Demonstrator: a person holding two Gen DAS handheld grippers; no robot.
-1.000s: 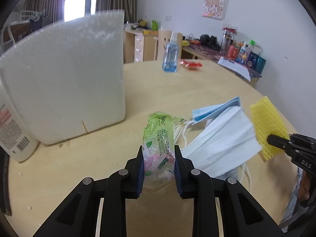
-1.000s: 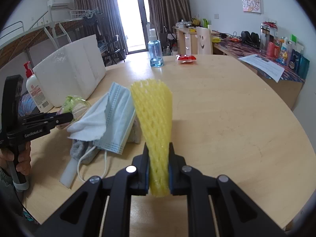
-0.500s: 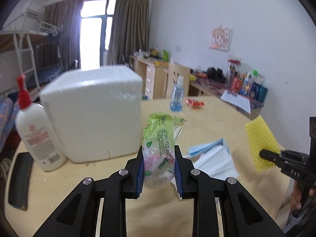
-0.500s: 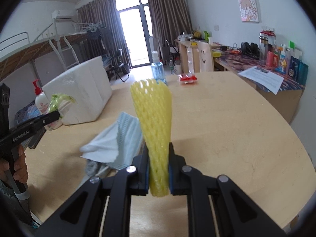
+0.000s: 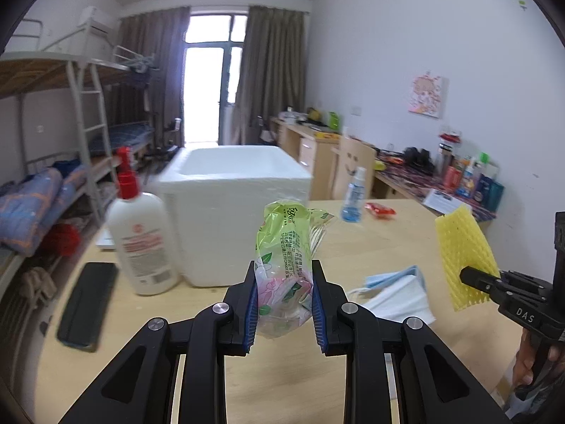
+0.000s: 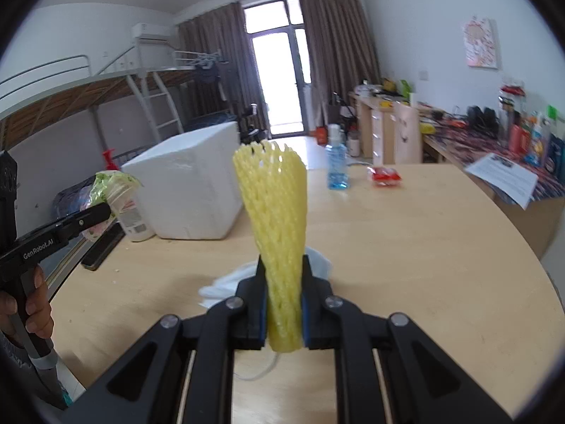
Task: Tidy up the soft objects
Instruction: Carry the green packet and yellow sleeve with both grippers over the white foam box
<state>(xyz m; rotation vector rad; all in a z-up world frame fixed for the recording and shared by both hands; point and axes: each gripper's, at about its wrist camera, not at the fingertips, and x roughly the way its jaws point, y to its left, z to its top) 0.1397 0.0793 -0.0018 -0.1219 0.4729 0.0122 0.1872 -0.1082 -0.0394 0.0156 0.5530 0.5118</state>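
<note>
Left tool (image 5: 283,303) clenched on green tissue pack (image 5: 284,247), held up above surface (image 5: 370,247) in front of white foam box (image 5: 229,219). Right tool (image 6: 284,305) clenched on yellow foam net (image 6: 277,219), upright, over face masks (image 5: 399,291) lying on surface.

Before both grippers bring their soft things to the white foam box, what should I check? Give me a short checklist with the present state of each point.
1. Left gripper holds the tissue pack firmly: ok, pads press both sides.
2. Right gripper holds the yellow foam net: ok, pinched at its lower end.
3. Foam box is open on top: ok, the rim and hollow show in the left wrist view.
4. Space inside the box: cannot tell, the bottom is hidden.
5. Lotion bottle stands close beside the box: not ok, the left gripper could knock it.
6. Face masks are still on the table: not ok, not yet organized.
</note>
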